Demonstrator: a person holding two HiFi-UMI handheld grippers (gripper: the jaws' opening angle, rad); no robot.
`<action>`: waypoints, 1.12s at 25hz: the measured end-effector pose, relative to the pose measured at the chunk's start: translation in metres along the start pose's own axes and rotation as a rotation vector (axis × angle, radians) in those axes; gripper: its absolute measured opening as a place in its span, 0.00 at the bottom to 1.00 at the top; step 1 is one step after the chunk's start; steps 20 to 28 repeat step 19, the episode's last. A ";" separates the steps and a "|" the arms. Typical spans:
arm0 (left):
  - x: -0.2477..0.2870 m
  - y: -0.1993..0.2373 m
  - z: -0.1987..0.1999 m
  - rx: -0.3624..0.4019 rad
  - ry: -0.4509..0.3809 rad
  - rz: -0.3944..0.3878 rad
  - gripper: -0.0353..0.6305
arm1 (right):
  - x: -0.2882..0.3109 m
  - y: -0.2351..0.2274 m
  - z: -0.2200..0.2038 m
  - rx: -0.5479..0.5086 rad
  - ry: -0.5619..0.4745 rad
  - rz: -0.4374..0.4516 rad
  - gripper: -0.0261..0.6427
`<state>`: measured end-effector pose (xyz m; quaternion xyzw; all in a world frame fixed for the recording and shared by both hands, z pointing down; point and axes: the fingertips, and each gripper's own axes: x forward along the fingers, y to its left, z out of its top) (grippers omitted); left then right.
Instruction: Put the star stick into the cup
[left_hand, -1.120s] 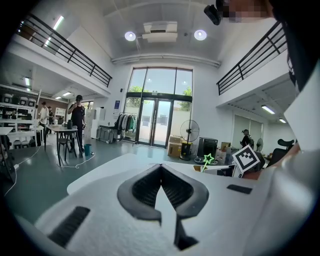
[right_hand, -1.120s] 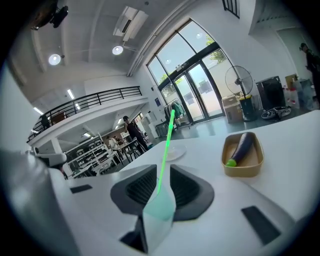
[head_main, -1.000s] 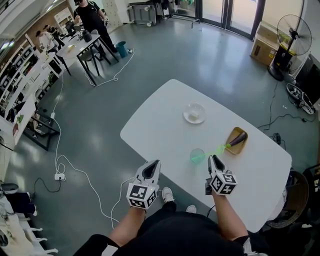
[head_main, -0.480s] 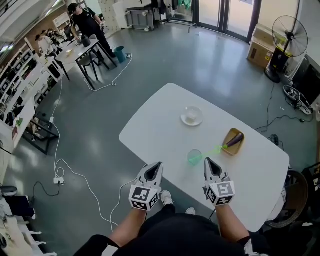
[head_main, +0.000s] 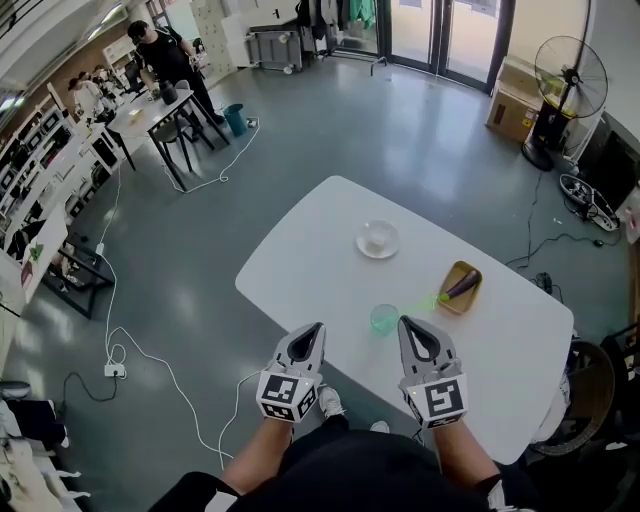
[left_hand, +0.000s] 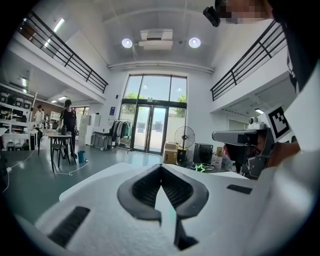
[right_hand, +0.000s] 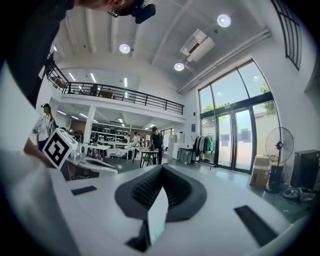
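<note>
Both your grippers are empty at the near edge of the white oval table (head_main: 305, 250), each with its jaws pressed together. The thin green star-tipped stick (head_main: 430, 299) seems to lie between the clear green cup (head_main: 385, 319) and the yellow tray (head_main: 474, 272), long axis roughly 8 to 2 o'clock. It sits near your right gripper (head_main: 408, 326), at about 1 o'clock; your left gripper (head_main: 312, 333) is well apart. The right looks the better choice, once you part its jaws.
</note>
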<state>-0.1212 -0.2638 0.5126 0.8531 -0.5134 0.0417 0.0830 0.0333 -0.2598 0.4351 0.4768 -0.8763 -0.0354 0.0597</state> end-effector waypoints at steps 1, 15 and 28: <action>-0.001 -0.002 0.002 0.002 -0.003 -0.004 0.06 | -0.001 0.000 0.001 -0.006 -0.001 -0.002 0.04; -0.002 -0.018 0.016 0.021 -0.029 -0.017 0.06 | -0.015 -0.005 -0.002 -0.012 0.013 -0.015 0.04; -0.001 -0.023 0.015 0.023 -0.025 -0.020 0.06 | -0.016 -0.009 -0.002 -0.014 0.042 -0.025 0.04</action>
